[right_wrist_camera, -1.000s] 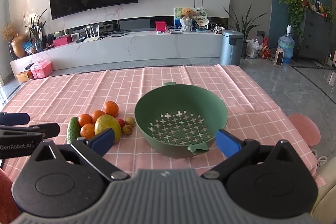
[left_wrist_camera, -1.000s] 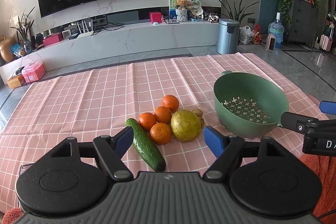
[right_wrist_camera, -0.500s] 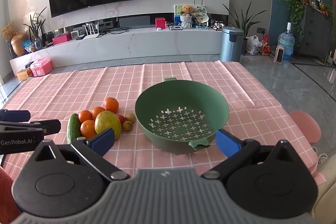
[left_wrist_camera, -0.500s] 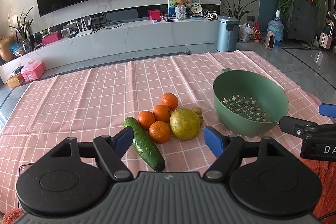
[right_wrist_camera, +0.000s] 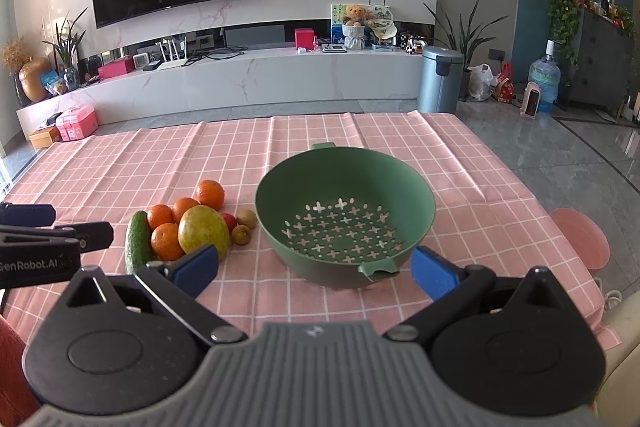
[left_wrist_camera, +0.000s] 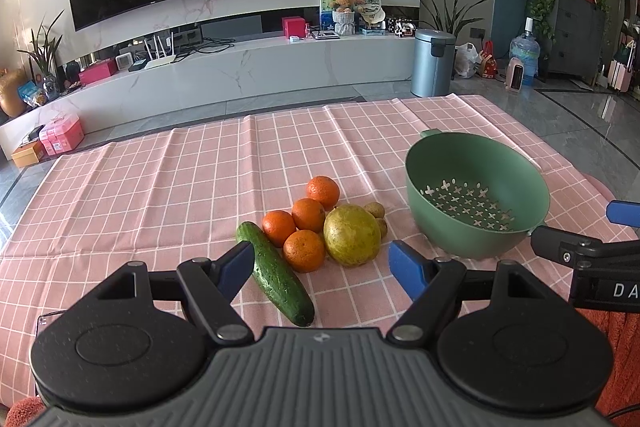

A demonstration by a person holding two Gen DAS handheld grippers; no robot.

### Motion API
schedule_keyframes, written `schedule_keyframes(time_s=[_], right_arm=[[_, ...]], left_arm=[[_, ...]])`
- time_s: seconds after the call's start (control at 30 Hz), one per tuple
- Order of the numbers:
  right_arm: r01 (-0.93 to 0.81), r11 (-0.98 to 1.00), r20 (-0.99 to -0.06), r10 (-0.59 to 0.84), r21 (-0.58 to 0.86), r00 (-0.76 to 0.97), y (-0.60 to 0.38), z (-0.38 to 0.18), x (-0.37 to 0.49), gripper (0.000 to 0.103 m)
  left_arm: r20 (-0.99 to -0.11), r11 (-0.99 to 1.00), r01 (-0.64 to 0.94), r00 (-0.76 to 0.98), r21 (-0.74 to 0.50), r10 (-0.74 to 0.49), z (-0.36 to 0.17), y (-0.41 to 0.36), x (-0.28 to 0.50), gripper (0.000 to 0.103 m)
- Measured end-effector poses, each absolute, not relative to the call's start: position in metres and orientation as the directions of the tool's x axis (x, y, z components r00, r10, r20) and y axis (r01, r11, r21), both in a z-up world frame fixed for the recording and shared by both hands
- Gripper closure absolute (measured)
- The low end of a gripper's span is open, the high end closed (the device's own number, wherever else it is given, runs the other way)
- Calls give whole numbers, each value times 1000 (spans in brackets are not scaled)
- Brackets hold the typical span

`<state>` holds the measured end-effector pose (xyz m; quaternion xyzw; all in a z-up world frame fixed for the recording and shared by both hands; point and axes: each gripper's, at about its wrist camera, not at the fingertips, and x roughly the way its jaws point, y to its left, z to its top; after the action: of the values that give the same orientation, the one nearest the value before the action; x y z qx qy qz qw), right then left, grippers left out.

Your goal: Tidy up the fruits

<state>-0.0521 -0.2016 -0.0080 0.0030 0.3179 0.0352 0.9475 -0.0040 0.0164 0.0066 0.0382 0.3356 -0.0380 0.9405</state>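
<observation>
A pile of fruit lies on the pink checked cloth: several oranges (left_wrist_camera: 304, 251), a large yellow-green mango (left_wrist_camera: 351, 235), a cucumber (left_wrist_camera: 274, 277) and small brown fruits (left_wrist_camera: 375, 211). From the right wrist the mango (right_wrist_camera: 203, 230), cucumber (right_wrist_camera: 136, 247) and a small red fruit (right_wrist_camera: 229, 221) show too. An empty green colander (left_wrist_camera: 474, 201) (right_wrist_camera: 344, 217) stands right of the pile. My left gripper (left_wrist_camera: 322, 267) hovers open just short of the pile. My right gripper (right_wrist_camera: 314, 267) is open in front of the colander, holding nothing.
The tablecloth (left_wrist_camera: 160, 187) covers the whole table. A pink stool (right_wrist_camera: 580, 239) stands off the table's right edge. Beyond the far edge are the floor, a white TV bench (left_wrist_camera: 240, 75) and a metal bin (left_wrist_camera: 434, 63).
Both views have shifted slightly: the fruit pile and colander sit a bit higher in frame, so both grippers have tilted or dropped a little. Nothing was grasped.
</observation>
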Motion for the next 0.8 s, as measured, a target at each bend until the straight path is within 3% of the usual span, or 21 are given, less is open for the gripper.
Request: schedule_keyframes(time_s=[0.8], right_arm=[[-87, 996, -614, 85, 26, 785, -196, -11, -42, 4]], left_arm=[[-632, 990, 133, 771, 44, -76, 11, 29, 2, 15]])
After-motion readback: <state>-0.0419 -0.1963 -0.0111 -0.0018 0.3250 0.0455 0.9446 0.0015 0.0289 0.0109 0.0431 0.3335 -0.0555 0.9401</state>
